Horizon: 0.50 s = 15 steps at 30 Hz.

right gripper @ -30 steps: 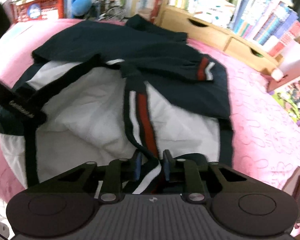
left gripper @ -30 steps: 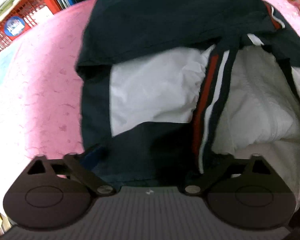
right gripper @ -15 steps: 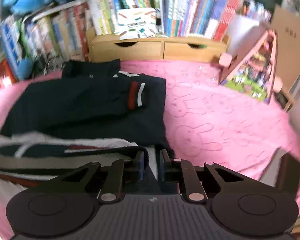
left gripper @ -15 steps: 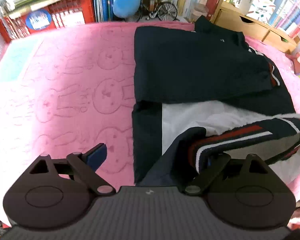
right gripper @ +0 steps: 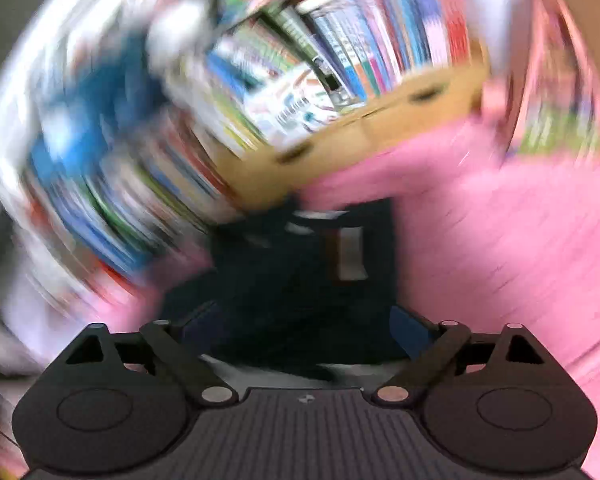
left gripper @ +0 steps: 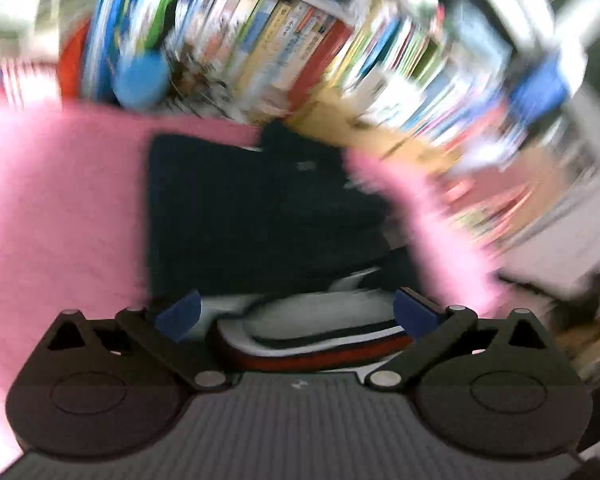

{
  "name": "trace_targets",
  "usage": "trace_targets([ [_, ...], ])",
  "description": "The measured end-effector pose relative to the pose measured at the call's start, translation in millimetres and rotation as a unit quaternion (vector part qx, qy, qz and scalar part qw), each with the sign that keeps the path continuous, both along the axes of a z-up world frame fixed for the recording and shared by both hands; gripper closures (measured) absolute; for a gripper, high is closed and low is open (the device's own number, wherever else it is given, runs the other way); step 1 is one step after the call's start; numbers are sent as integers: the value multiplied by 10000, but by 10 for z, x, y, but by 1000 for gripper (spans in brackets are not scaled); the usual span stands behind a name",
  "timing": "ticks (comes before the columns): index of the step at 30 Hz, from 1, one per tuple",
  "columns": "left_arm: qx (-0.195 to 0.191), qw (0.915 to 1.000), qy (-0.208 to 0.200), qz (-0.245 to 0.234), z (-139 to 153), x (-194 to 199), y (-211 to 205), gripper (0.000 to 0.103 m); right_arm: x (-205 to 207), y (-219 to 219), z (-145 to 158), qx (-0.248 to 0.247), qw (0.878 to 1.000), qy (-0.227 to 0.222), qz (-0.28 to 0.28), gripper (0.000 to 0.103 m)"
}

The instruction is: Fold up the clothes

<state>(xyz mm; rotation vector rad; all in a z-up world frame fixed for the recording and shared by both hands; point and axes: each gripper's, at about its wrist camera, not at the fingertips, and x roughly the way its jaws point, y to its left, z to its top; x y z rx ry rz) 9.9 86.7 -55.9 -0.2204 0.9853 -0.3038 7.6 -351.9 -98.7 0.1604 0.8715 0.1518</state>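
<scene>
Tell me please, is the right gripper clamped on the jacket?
No, the right gripper stands wide open above the dark jacket, gripping nothing.

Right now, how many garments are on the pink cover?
1: the navy jacket lies folded mid-cover, near the bookshelf. Both views are blurred, so others may be hidden.

A pink blanket (left gripper: pixel 60 208) covers the surface, bright where light falls on it. Behind it, rows of colourful books (right gripper: pixel 340 52) fill the shelves above a light wooden drawer unit (right gripper: pixel 364 132). Both views are heavily motion-blurred.
</scene>
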Motion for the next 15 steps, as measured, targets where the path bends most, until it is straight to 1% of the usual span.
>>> trace_targets([
  [1,551,9982,-46,-225,-52,-23,-140,0,-27,168,-61,-734,9963,63,450,29],
  [2,888,9947,-8,-515,-138,-35,-279,0,-62,345,-141,-1393,9858,147,929,45],
  [3,1091,9907,45,-806,-226,-50,-408,0,-96,497,-241,-1749,9743,263,1394,52],
  [4,1264,9865,72,-1044,-320,-64,-517,0,-129,636,-353,-1935,9627,397,1851,62],
  [5,1478,9812,78,-1241,-435,-67,-614,2,-162,775,-464,-2117,9484,530,2302,69],
  [6,1692,9750,84,-1436,-549,-69,-710,4,-195,914,-576,-2292,9314,662,2747,72],
  [7,2009,9677,34,-1522,-655,-49,-791,6,-194,1023,-691,-2419,9180,743,3052,72],
  [8,2460,9581,-88,-1464,-749,0,-850,10,-140,1072,-780,-2520,9137,738,3101,73],
  [9,2782,9519,-183,-1272,-814,80,-855,10,-66,1095,-853,-2622,9130,700,3047,73],
  [10,2939,9512,-245,-908,-842,201,-791,10,47,1059,-869,-2587,9240,627,2744,75],
  [11,2924,9550,-165,-472,-856,346,-685,9,181,990,-852,-2471,9398,533,2298,79],
  [12,2629,9648,112,23,-846,506,-518,10,292,895,-800,-2341,9553,418,1759,79],
  [13,2260,9726,347,420,-817,618,-354,11,384,771,-705,-2204,9685,265,1125,75],
  [14,1973,9773,412,657,-758,661,-227,15,423,666,-603,-2063,9755,107,759,74],
  [15,1788,9801,353,781,-681,658,-133,15,435,578,-505,-1919,9798,-47,558,74],
])
